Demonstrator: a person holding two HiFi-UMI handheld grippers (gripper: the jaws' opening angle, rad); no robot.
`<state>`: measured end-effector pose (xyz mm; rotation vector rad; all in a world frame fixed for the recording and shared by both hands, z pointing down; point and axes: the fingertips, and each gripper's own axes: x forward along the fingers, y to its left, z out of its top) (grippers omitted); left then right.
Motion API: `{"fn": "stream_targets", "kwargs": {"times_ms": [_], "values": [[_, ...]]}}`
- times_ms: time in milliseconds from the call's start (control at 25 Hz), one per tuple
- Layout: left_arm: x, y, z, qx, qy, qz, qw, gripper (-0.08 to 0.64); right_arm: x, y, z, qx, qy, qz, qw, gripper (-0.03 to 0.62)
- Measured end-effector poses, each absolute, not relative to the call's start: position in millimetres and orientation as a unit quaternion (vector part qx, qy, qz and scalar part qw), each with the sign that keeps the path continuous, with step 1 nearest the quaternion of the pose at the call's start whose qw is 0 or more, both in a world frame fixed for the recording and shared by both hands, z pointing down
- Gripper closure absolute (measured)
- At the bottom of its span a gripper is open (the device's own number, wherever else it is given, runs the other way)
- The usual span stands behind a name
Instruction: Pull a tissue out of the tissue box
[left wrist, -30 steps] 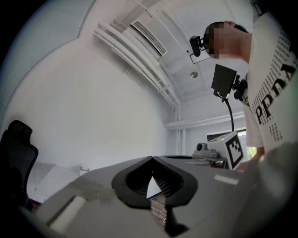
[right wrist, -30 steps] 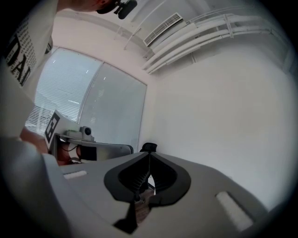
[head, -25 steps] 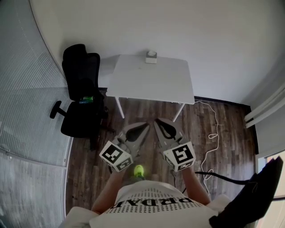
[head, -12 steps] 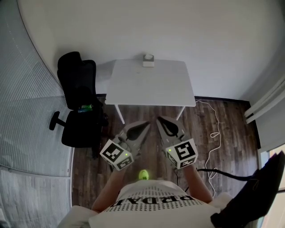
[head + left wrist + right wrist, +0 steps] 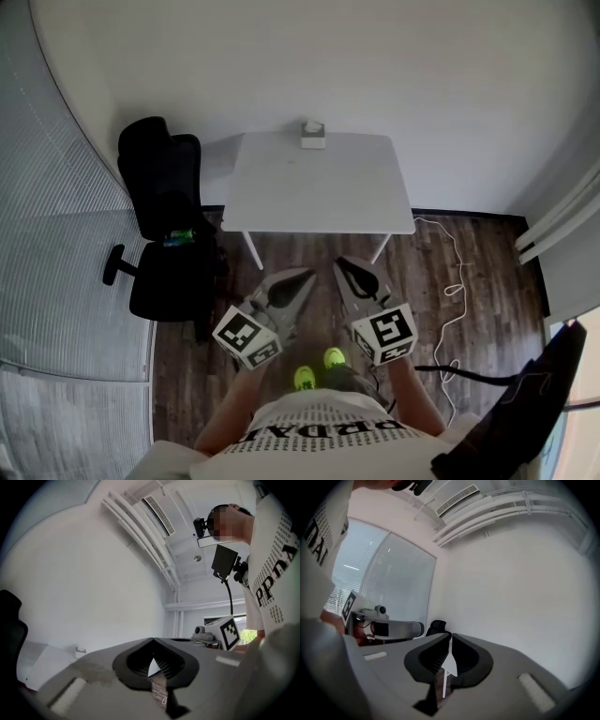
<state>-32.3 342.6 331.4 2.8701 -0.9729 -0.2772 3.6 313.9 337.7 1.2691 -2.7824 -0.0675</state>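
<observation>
A small white tissue box [image 5: 313, 136] stands at the far edge of a white table [image 5: 319, 187], against the wall. Both grippers hang in the air over the wooden floor, well short of the table's near edge, and point toward it. My left gripper [image 5: 307, 275] [image 5: 153, 640] is shut, its tips meeting with nothing between them. My right gripper [image 5: 341, 263] [image 5: 450, 634] is shut but for a hairline slit; its jaws have just been opening a touch, and they hold nothing. The left gripper view catches the tissue box [image 5: 80, 649] far off on the table.
A black office chair [image 5: 164, 220] stands left of the table, beside a ribbed glass wall [image 5: 66, 281]. A white cable [image 5: 452, 281] snakes over the floor at the right. A dark object [image 5: 525, 408] fills the bottom right corner. Green shoes [image 5: 319, 370] show below the grippers.
The person has stepped toward the table, which now sits lower and nearer in the head view. Both grippers went along side by side. A second green shoe has come into sight.
</observation>
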Motion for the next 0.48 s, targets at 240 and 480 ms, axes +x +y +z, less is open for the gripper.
{"fn": "stream_targets", "kwargs": {"times_ms": [240,480], "values": [[-27,321,333,0.937,-0.335,-0.083,0.047,0.569,14,289,339,0.408,-0.912,-0.021,0.032,0.563],[-12,281,334,0.933,-0.35,-0.073,0.049,0.569,32,247,336,0.403,-0.915,-0.017,0.023,0.563]]}}
